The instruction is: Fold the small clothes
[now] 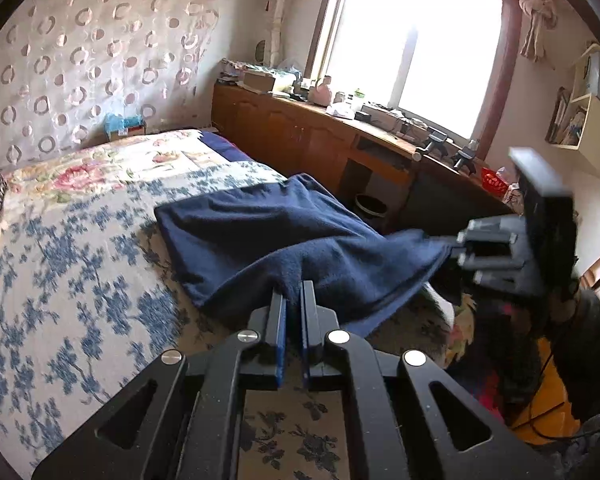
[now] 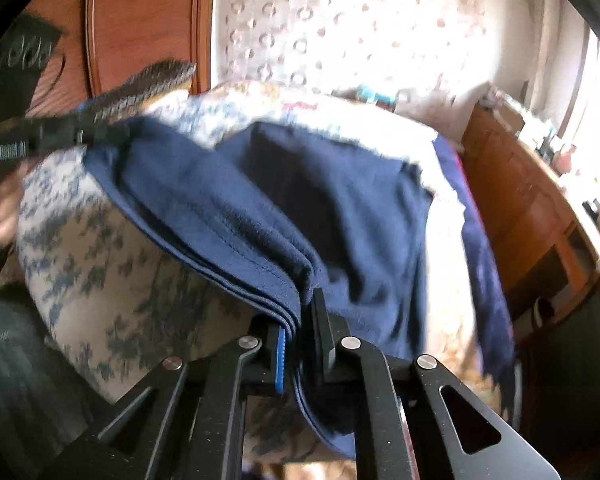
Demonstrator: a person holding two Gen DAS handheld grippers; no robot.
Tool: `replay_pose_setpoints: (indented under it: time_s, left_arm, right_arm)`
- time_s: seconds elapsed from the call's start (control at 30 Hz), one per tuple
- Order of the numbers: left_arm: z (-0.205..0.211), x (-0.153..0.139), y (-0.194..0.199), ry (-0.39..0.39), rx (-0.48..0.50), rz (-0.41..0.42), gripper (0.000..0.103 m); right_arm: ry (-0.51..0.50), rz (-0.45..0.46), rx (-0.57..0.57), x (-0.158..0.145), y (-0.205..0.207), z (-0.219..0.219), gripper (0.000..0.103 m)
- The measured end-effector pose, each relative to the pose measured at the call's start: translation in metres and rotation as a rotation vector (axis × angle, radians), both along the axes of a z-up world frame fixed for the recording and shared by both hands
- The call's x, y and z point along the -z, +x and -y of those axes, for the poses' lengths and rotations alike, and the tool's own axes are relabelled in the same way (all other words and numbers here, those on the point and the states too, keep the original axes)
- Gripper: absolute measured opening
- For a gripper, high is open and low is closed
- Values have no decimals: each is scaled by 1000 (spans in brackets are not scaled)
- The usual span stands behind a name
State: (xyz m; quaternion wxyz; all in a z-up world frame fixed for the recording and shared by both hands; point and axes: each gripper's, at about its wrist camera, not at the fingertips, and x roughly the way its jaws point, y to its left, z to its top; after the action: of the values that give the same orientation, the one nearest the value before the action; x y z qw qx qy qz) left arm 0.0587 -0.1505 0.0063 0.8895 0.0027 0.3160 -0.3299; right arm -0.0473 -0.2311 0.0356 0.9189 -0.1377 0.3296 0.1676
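A navy blue fleece garment (image 1: 260,236) lies on a bed with a floral cover (image 1: 68,264), its near edge lifted off the bed. My left gripper (image 1: 293,292) is shut on one near corner of it. My right gripper (image 1: 460,248) shows at the right of the left wrist view, shut on the other corner. In the right wrist view my right gripper (image 2: 306,312) clamps several stacked layers of the garment (image 2: 300,200). My left gripper (image 2: 100,132) shows at the upper left there, holding the far corner. The cloth hangs stretched between the two grippers.
A long wooden cabinet (image 1: 300,136) with clutter on top runs along the wall under a bright window (image 1: 412,44). A dark bin (image 1: 370,206) stands on the floor beside the bed. A patterned curtain (image 1: 92,52) hangs behind the bed. A wooden headboard (image 2: 140,20) is at the bed's end.
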Motion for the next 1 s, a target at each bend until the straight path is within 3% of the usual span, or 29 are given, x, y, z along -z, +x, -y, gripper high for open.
replay_pose_setpoints:
  time_s: [0.27,0.43,0.5,0.57,0.8,0.83,0.9,0.97,1.0]
  left_arm:
    - [-6,-16,40,36,-79,32,6]
    - [-11,-15,74,49,-114,-4,9]
    - [-13,-11,83,56,-126,-20,18]
    - [-16,-9,84,49,-132,-14,41]
    - [-21,1,82,68,-136,-29,48]
    - [-21,2,81,72,-134,-30,48]
    - [-19,5,81,81,-132,-33,48]
    - [-16,7,81,84,-129,-36,48]
    - [-15,8,81,83,-129,-36,48]
  right_arm:
    - [-17,161,-12,-57,44,-15,9]
    - [-64,180,-37,-66,91,-37,9]
    - [-78,158,-37,-62,115,-43,9]
    - [-81,133,-35,-54,133,-45,9]
    - [-100,35,1,-43,186,-59,9]
    - [-93,28,7,-46,191,-61,10]
    - [-66,12,15,-52,199,-59,21]
    - [-56,17,43,-59,206,-54,38]
    - [-52,20,57,-61,208,-52,39]
